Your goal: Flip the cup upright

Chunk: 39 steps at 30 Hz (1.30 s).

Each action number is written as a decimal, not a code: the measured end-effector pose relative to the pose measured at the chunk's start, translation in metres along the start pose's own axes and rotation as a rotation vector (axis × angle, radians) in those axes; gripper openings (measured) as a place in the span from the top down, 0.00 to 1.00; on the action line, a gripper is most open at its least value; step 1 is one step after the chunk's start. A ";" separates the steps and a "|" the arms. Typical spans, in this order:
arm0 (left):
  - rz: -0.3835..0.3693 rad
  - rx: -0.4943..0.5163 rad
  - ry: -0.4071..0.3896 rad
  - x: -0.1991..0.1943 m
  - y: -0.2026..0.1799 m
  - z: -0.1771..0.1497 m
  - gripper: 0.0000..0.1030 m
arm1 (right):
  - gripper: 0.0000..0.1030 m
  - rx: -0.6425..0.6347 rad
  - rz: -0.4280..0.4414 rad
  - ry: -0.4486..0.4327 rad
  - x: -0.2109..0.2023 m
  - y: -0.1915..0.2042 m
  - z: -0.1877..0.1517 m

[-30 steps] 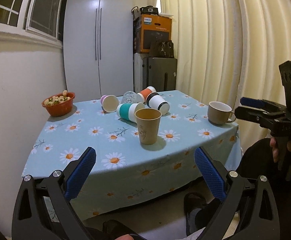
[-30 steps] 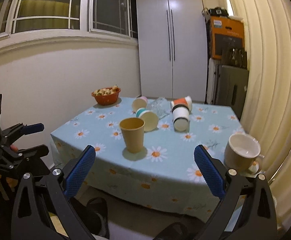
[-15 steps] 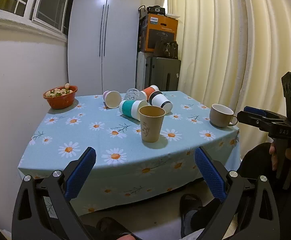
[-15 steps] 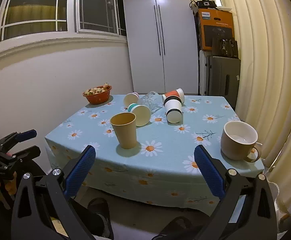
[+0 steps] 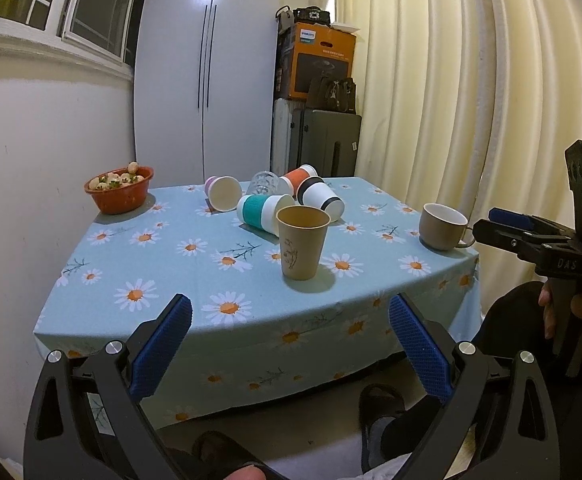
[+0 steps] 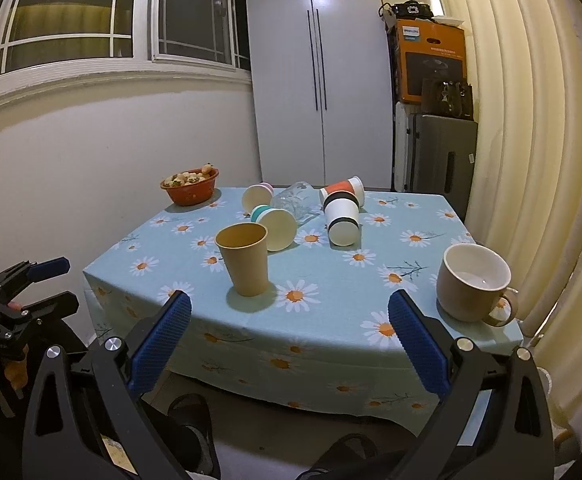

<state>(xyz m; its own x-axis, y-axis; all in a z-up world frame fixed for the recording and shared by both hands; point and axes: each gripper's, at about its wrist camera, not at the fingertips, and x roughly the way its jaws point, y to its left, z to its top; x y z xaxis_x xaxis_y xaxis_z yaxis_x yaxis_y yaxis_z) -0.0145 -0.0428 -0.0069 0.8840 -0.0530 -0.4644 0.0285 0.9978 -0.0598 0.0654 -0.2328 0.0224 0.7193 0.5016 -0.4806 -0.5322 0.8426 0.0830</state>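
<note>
A brown paper cup (image 5: 302, 242) (image 6: 244, 258) stands upright near the table's front. Behind it, lying on their sides, are a teal-banded cup (image 5: 264, 214) (image 6: 277, 226), a black-banded white cup (image 5: 320, 199) (image 6: 343, 220), an orange cup (image 5: 299, 176) (image 6: 343, 190), a pink-rimmed cup (image 5: 223, 193) (image 6: 256, 197) and a clear glass (image 5: 265, 183) (image 6: 295, 200). My left gripper (image 5: 290, 344) is open and empty, held off the table's front edge. My right gripper (image 6: 289, 342) is open and empty, also off the front edge; it shows at the right of the left wrist view (image 5: 507, 226).
A beige mug (image 5: 442, 226) (image 6: 475, 282) stands upright at the table's right front corner. An orange bowl of food (image 5: 119, 189) (image 6: 190, 189) sits at the back left. The daisy tablecloth (image 5: 179, 264) covers the table. Curtains hang to the right, a wardrobe behind.
Both grippers have pulled back and lowered slightly, so the table sits a little farther off. The cups have not moved. Both stay open.
</note>
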 end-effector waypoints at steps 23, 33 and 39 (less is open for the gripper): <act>0.003 -0.010 0.003 0.000 -0.001 0.000 0.06 | 0.05 -0.028 -0.014 0.010 0.003 0.005 -0.001; 0.002 -0.009 0.002 0.000 -0.001 0.000 0.06 | 0.05 -0.036 -0.016 0.015 0.003 0.006 -0.001; 0.002 -0.009 0.002 0.000 -0.001 0.000 0.06 | 0.05 -0.040 -0.016 0.016 0.004 0.005 -0.001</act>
<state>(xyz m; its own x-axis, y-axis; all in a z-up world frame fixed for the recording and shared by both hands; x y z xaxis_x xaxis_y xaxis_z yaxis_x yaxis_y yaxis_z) -0.0146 -0.0438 -0.0071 0.8830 -0.0509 -0.4666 0.0225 0.9975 -0.0664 0.0648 -0.2266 0.0199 0.7208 0.4846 -0.4956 -0.5380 0.8420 0.0407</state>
